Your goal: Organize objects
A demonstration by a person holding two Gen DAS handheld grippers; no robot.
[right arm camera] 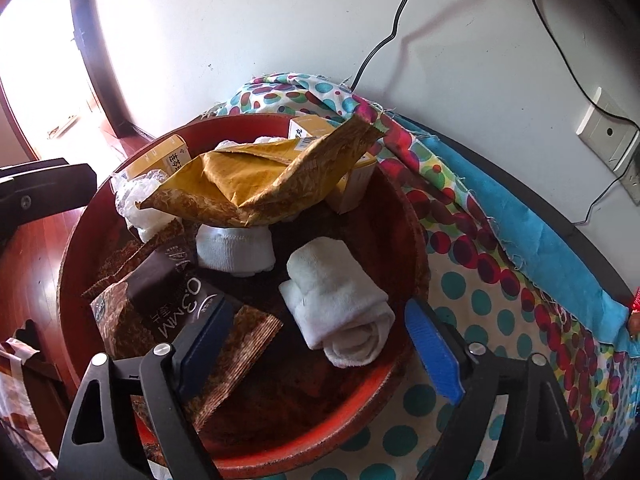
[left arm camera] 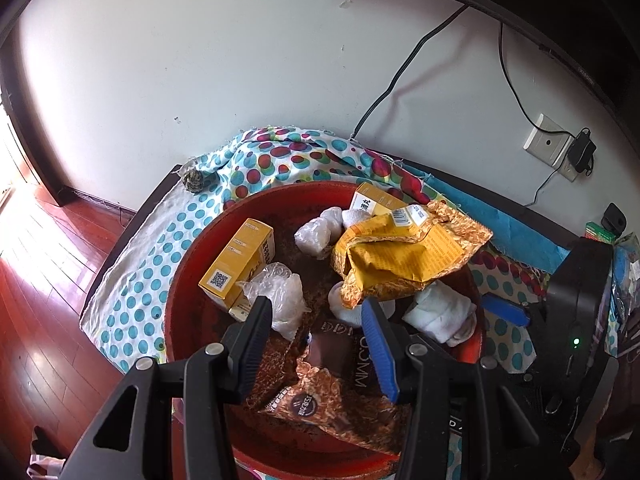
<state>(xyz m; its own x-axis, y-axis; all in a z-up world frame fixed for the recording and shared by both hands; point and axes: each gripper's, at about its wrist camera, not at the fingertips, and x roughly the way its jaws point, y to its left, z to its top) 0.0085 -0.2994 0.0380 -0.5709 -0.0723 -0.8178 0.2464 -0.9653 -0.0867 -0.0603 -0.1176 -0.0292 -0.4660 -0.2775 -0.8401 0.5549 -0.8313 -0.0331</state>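
A red round basin (left arm camera: 188, 280) on the dotted cloth holds several things. Inside it are two yellow boxes (left arm camera: 236, 264), a crumpled yellow snack bag (left arm camera: 408, 252), plastic-wrapped white bundles (left arm camera: 316, 232), rolled white towels and a brown snack bag (left arm camera: 332, 384). My left gripper (left arm camera: 318, 340) hangs open just above the brown bag, and its pads do not press on it. My right gripper (right arm camera: 320, 348) stands wide open over the basin's near right side. A rolled white towel (right arm camera: 340, 308) lies loose in the basin just ahead of its fingers. The right gripper's blue pad (left arm camera: 505, 313) also shows in the left wrist view.
The dotted cloth (right arm camera: 460, 292) and a blue cloth (right arm camera: 532, 232) cover the dark table, which stands against a white wall. A wall socket (left arm camera: 548, 146) with plug and cables sits at the right. The wooden floor (left arm camera: 44, 280) drops off on the left.
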